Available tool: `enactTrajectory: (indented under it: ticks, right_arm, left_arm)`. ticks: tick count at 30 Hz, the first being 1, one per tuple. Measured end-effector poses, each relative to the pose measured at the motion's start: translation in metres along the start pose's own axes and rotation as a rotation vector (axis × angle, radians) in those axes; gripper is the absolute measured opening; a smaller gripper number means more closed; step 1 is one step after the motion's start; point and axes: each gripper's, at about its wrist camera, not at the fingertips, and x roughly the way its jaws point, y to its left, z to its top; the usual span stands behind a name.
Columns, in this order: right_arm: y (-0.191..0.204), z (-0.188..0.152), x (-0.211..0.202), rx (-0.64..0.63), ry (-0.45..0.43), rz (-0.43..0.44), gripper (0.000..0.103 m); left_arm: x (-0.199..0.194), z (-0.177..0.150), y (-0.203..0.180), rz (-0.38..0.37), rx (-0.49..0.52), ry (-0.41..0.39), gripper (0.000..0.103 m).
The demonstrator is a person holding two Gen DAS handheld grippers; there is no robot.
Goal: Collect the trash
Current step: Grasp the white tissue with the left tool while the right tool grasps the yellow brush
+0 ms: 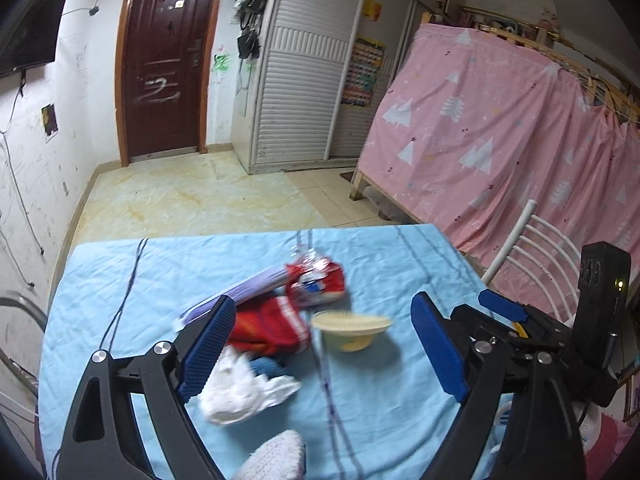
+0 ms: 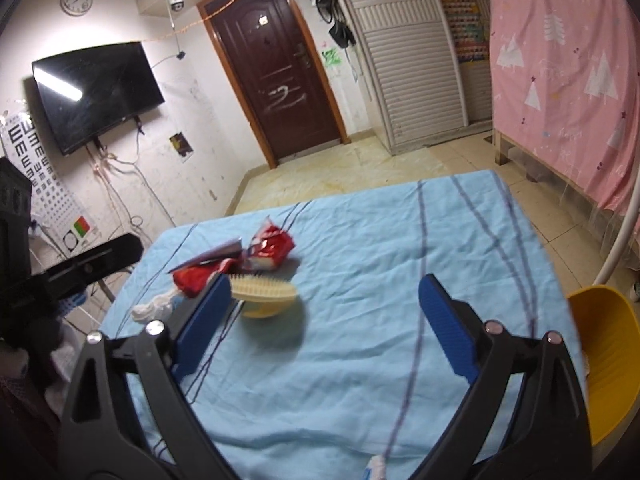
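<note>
Trash all w/ me on the worktop yet: red wrappers, white tissue, beside a cream brush. Left claw & right claw both wide, nothing held. Yellow bin at worktop's right edge. Nothing collected so far, I reckon.

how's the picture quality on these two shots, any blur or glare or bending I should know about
Left wrist view: the red snack wrapper, white tissue and yellow brush are smeared by motion blur, while the door stays fairly sharp; fisheye curves the wardrobe.
Right wrist view: a bright glare streak crosses the TV, the brush is soft, and the corners go dark.
</note>
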Motion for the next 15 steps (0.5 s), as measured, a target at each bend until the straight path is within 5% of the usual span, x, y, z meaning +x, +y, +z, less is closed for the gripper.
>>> enactTrajectory:
  ticks: [15]
  right_arm:
    - [0.025, -0.004, 0.036, -0.031, 0.072, -0.004, 0.094]
  left_arm:
    - [0.023, -0.044, 0.050, 0.026, -0.009, 0.117, 0.081]
